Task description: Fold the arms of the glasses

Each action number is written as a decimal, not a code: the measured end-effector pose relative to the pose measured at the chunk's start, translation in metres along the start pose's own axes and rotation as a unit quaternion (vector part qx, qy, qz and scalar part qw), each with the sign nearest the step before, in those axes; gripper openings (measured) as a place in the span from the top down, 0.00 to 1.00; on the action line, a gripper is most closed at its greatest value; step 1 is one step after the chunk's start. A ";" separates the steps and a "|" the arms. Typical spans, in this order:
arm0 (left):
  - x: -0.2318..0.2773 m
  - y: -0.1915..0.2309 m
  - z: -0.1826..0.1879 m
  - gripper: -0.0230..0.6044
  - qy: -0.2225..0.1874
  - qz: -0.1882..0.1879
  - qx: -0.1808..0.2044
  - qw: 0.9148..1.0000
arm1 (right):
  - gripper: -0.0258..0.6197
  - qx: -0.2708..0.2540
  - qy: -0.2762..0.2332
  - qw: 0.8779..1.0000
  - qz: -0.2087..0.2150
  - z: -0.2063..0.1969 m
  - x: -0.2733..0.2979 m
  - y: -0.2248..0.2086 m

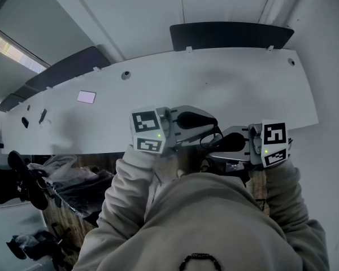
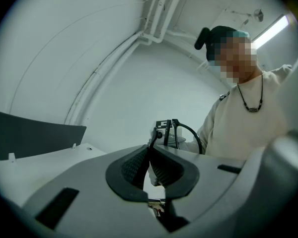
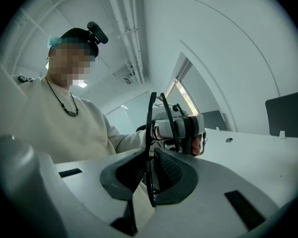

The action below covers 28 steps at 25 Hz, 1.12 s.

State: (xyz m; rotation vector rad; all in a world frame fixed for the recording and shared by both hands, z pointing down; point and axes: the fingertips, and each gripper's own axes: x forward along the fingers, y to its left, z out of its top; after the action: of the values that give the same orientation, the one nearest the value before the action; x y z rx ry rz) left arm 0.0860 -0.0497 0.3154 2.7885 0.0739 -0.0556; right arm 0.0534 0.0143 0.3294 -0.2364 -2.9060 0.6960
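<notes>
Grips the glasses (image 3: pixel 152 118) by the frame, upright between the pressed pads of the right claw (image 3: pixel 151 157). Pinches one arm (image 2: pixel 152 139) at the tips of the nearly closed left claw (image 2: pixel 149 155). Looks mid-fold: no arm seen lying flat yet.

text: none readable | labels: none | numbers: none

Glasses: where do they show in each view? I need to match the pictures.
Head view: glasses just below centre, between the left gripper and the right gripper.
Left gripper view: glasses at centre, rising from its jaws.
Right gripper view: glasses at centre, upright between its jaws.
Shared landmark: the white table.
</notes>
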 end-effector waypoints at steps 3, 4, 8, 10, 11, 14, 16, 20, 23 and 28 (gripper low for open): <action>-0.001 -0.003 0.003 0.93 -0.003 -0.004 0.004 1.000 | 0.87 -0.001 0.001 1.000 0.003 0.001 0.000 0.001; -0.001 -0.003 0.003 0.93 -0.003 -0.004 0.005 1.000 | 0.87 0.000 0.001 1.000 0.003 0.000 0.000 0.001; -0.005 -0.006 0.004 0.93 -0.017 -0.008 0.003 1.000 | 0.87 0.002 0.000 1.000 -0.001 0.000 0.000 0.000; -0.007 -0.007 0.006 0.93 -0.028 -0.012 -0.002 1.000 | 0.87 0.002 -0.002 1.000 -0.002 0.001 0.000 0.001; -0.007 -0.007 0.007 0.93 -0.034 -0.016 -0.005 0.999 | 0.87 0.002 -0.003 1.000 -0.002 0.002 0.000 0.001; -0.008 -0.010 0.011 0.93 -0.060 -0.035 -0.018 0.997 | 0.87 0.001 -0.009 1.000 0.001 0.006 -0.001 0.005; -0.008 -0.012 0.014 0.93 -0.079 -0.047 -0.030 0.995 | 0.87 -0.004 -0.010 1.000 0.001 0.009 -0.001 0.007; -0.010 -0.015 0.016 0.93 -0.098 -0.053 -0.044 0.993 | 0.87 -0.005 -0.012 1.000 -0.010 0.009 -0.003 0.006; -0.010 -0.017 0.017 0.93 -0.104 -0.060 -0.051 0.991 | 0.87 -0.002 -0.015 1.000 -0.014 0.008 -0.005 0.005; -0.012 -0.017 0.017 0.93 -0.124 -0.071 -0.072 0.987 | 0.87 -0.001 -0.016 1.000 -0.012 0.009 -0.005 0.005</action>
State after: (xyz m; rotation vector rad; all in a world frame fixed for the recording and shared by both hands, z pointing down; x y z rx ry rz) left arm 0.0723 -0.0407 0.2939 2.6044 0.2046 -0.4143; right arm 0.0575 0.0137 0.3184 -0.1932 -2.9359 0.6993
